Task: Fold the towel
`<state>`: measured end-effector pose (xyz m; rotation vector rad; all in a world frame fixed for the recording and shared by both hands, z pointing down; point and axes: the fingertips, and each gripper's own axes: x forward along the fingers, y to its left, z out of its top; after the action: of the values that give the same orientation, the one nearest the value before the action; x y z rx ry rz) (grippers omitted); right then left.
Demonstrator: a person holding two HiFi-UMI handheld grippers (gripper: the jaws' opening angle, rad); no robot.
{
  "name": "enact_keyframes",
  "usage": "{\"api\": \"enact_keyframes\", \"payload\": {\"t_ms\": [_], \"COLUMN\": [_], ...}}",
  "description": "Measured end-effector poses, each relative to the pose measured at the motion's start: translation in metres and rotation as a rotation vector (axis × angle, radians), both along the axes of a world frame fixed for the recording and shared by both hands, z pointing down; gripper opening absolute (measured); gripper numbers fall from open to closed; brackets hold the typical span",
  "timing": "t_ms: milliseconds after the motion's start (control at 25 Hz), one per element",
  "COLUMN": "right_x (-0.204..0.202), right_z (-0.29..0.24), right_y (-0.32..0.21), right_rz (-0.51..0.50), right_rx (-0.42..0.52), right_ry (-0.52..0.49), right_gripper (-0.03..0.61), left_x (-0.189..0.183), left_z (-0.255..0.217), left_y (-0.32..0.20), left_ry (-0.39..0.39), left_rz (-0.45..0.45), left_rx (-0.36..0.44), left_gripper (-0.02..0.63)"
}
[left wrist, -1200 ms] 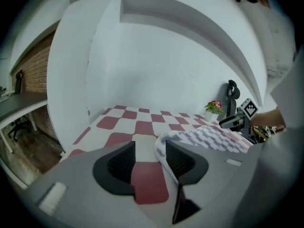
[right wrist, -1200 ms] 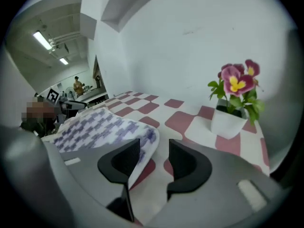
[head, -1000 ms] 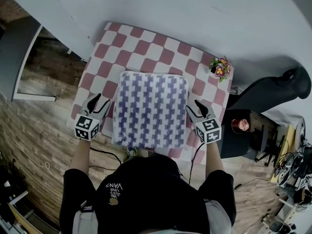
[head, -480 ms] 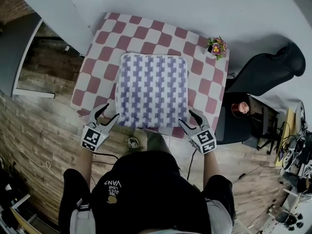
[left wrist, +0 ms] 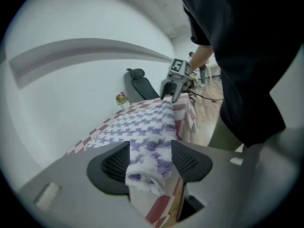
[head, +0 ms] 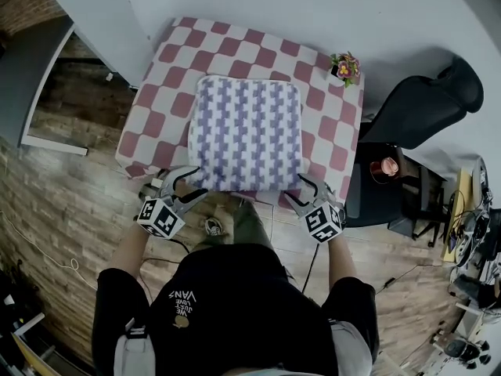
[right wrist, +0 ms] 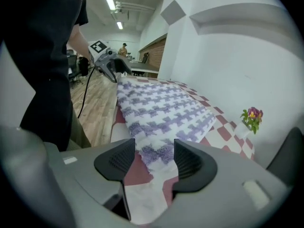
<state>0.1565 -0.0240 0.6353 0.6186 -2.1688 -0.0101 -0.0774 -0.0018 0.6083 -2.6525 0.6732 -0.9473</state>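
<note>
A purple-and-white patterned towel (head: 249, 131) lies folded into a square on the red-and-white checked tablecloth (head: 164, 92). My left gripper (head: 190, 185) is at the towel's near left corner and my right gripper (head: 301, 190) at its near right corner, both at the table's near edge. In the left gripper view the towel corner (left wrist: 148, 167) sits between the pads (left wrist: 115, 162) while the jaws are opening. In the right gripper view the other corner (right wrist: 156, 153) lies loose between the pads (right wrist: 190, 161), and those jaws are also opening. Each gripper shows in the other's view: right gripper (left wrist: 173, 82), left gripper (right wrist: 111, 65).
A small pot of flowers (head: 345, 67) stands at the table's far right corner. A black chair (head: 423, 100) and a dark side table with a red cup (head: 383, 167) are to the right. Cables (head: 207, 227) lie on the wooden floor by my feet.
Both grippers have drawn back from the towel's sides to its near corners at the table edge, rolled, and their jaws have spread wider.
</note>
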Motion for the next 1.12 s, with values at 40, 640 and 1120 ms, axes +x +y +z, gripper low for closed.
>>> {"api": "enact_keyframes", "payload": {"t_ms": [40,640,1120], "right_x": [-0.001,0.008,0.007], "right_z": [0.002,0.042,-0.018], "right_y": [0.0,-0.001,-0.039], "right_rz": [-0.028,-0.162,0.019], "right_rx": [0.008,-0.098,-0.047], "right_ry": [0.03,0.192,0.041], "right_gripper": [0.247,0.18,0.035], "left_x": [0.001,-0.023,-0.034], "left_z": [0.01,0.072,0.003], "left_y": [0.005,0.003,-0.041], "left_ry": [-0.063,-0.389,-0.246], "left_rz": [0.053,0.072,-0.066], "left_rx": [-0.004,-0.087,-0.052], "left_gripper": [0.25,0.135,0.044]}}
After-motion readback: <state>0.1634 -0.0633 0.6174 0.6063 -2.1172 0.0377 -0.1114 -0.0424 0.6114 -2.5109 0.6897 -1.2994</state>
